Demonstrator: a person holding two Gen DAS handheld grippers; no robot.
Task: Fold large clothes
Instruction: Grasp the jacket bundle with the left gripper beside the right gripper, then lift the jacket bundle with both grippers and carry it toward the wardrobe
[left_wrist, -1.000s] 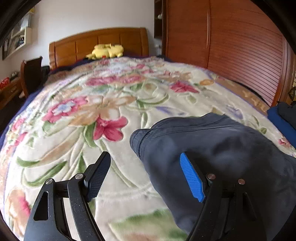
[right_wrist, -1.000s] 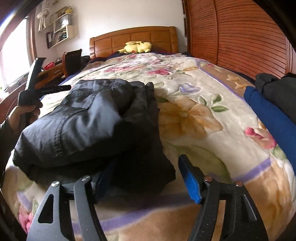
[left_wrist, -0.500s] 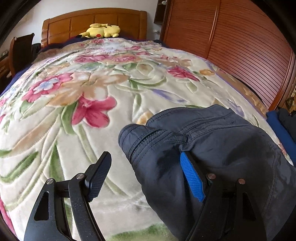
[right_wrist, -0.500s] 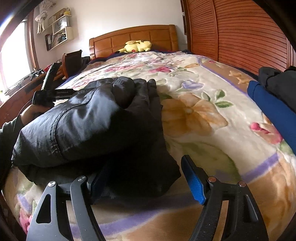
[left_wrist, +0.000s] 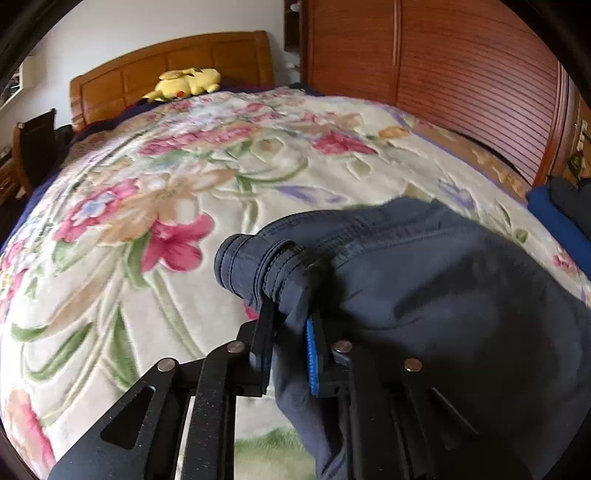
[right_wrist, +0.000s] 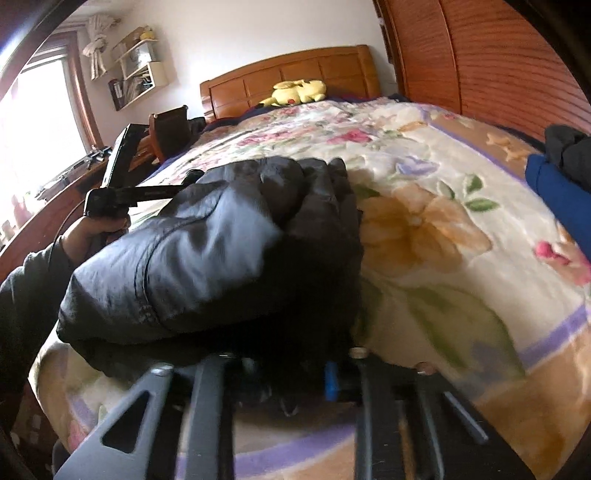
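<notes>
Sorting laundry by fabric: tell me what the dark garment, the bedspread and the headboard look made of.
Dark garment: thin woven cloth, probably a nylon or cotton blend, with a faint sheen, crisp creases and stitched seams.
Bedspread: thick plush fleece, likely synthetic, matte, its floral pattern embossed in relief.
Headboard: panelled wood, orange-brown, with a glossy varnish.

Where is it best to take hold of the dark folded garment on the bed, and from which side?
Probably at the thick near corners of the dark garment, coming in low from the near edge of the bed. The stitched edge bunches into a firm roll there. The left gripper and right gripper have just closed on that fabric.
</notes>
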